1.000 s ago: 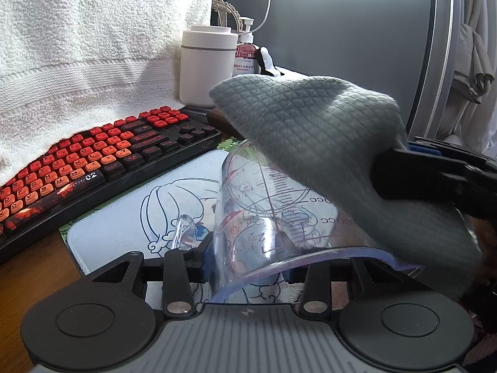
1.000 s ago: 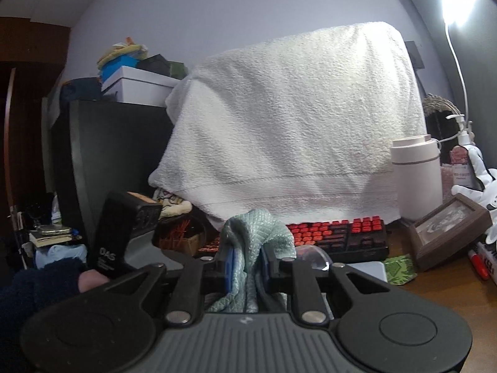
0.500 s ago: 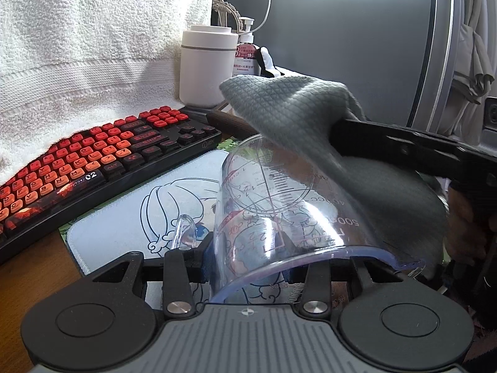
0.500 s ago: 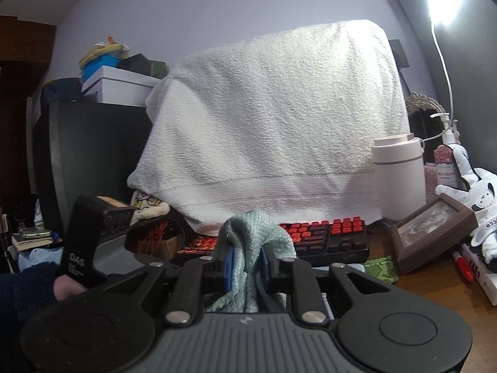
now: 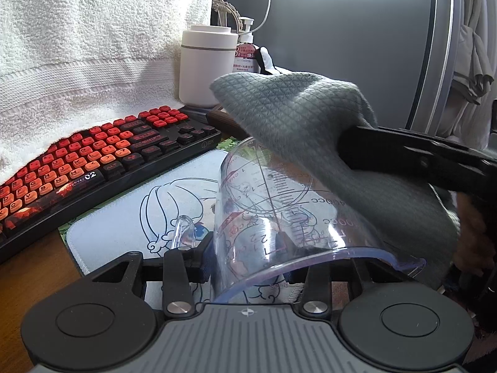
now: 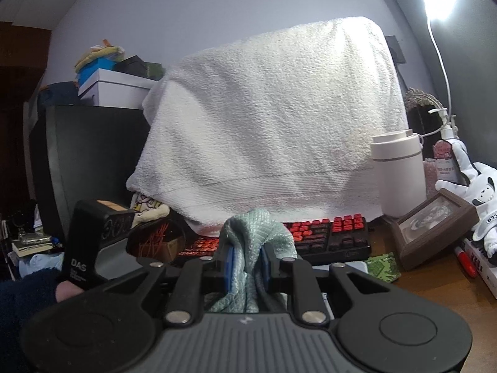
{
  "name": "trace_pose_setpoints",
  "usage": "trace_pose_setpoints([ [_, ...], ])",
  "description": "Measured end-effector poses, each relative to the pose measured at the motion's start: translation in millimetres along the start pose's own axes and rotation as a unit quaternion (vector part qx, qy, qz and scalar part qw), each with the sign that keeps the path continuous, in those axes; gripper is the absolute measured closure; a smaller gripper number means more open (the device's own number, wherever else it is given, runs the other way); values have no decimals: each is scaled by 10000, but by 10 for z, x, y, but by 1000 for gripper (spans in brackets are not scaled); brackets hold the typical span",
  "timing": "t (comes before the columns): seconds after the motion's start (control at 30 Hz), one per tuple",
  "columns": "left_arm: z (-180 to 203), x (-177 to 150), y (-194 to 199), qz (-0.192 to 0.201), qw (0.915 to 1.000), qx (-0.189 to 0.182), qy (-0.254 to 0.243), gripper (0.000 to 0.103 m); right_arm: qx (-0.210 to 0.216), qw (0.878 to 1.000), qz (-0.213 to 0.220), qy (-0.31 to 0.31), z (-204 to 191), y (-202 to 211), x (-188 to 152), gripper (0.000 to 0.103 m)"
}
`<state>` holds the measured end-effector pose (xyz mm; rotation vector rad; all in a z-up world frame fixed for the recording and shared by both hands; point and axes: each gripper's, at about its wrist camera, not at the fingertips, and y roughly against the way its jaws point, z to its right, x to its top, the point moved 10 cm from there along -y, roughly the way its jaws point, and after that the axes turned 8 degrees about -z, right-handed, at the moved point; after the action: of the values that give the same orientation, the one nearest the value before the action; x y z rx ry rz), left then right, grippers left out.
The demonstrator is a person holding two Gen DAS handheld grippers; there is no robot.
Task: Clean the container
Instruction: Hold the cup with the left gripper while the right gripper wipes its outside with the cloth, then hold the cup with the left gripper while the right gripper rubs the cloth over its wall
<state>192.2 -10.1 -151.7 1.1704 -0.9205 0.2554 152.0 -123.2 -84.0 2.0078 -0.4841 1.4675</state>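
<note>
1. Nearest in the left wrist view, the left gripper point(image 5: 248, 248) has its jaws partly closed on the wall of a clear measuring cup point(image 5: 279, 211) — one finger outside by the handle, the other inside. The cup lies tilted with its mouth toward the camera, held above a printed mouse mat point(image 5: 139, 217).
2. In the right wrist view, the right gripper point(image 6: 245, 264) has its jaws clamped nearly together on a bunched grey-green cloth point(image 6: 248, 242), which fills the gap between the blue pads point(image 6: 228, 262).
3. That cloth drapes over the cup's right side and top in the left view, touching its wall; the right gripper's black fingers reach in from the right.
4. Beyond the mat sits a red-and-black keyboard point(image 5: 93, 161) on the wooden desk point(image 5: 28, 261).
5. Farther back stand a white canister point(image 5: 206, 65) and a pump bottle point(image 5: 245, 52) — a white towel point(image 6: 273, 130) hangs over something behind the keyboard.
</note>
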Motion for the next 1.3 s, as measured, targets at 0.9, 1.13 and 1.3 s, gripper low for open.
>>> trace_pose_setpoints([
  [0.9, -3, -1, -4, -1, 10000, -1, 1, 62, -500, 9981, -80, -339, 304, -26, 29, 85],
  [1.13, -3, -1, -2, -1, 10000, 1, -1, 62, 110, 9998, -134, 4, -116, -36, 22, 85],
  [1.3, -2, 0, -1, -2, 10000, 9, -8, 62, 292, 9992, -188, 214, -295, -60, 32, 85],
])
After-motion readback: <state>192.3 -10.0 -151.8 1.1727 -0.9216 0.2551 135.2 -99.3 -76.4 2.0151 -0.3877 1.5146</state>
